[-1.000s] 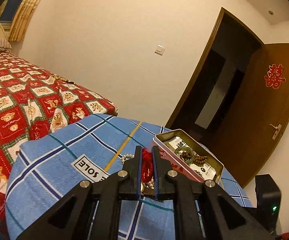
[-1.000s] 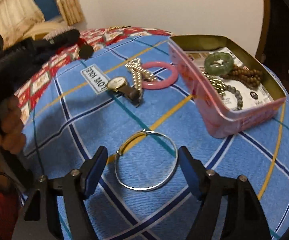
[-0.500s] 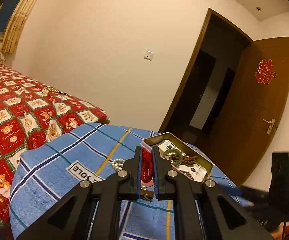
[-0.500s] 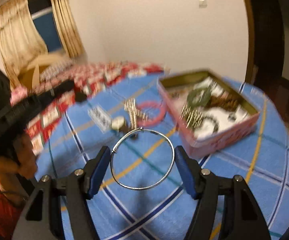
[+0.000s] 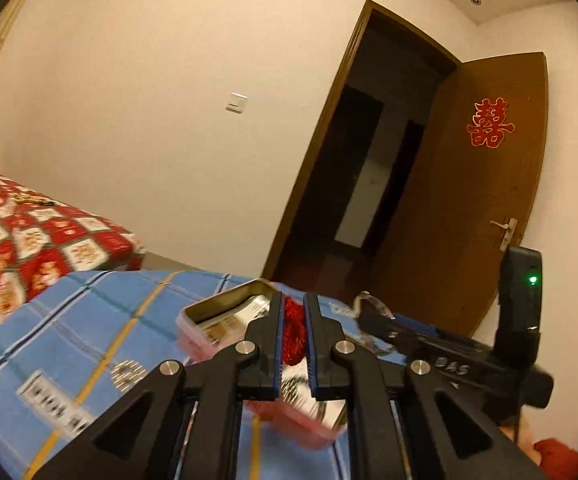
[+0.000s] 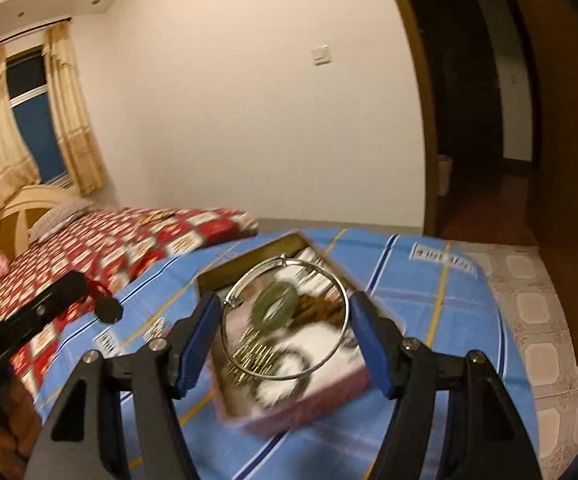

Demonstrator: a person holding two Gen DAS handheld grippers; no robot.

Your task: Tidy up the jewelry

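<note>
My left gripper (image 5: 293,312) is shut on a red bracelet (image 5: 293,334) and holds it over the pink tin box (image 5: 209,326). My right gripper (image 6: 285,312) is shut on a thin silver bangle (image 6: 331,354), held flat above the open pink tin (image 6: 313,404). The tin holds a green jade ring (image 6: 267,310), brown beads (image 6: 321,308) and metal beads (image 6: 249,356). The right gripper also shows in the left wrist view (image 5: 373,308), with the bangle at its tip.
The tin sits on a blue checked cloth (image 6: 441,320) over a small table. A bed with a red patterned cover (image 6: 129,240) lies to the left. An open brown door (image 5: 489,184) and doorway stand behind. Tiled floor (image 6: 537,312) is to the right.
Both grippers have lifted and moved over the tin. The right gripper picked the silver bangle off the cloth and carried it above the tin. The left one still holds the red bracelet.
</note>
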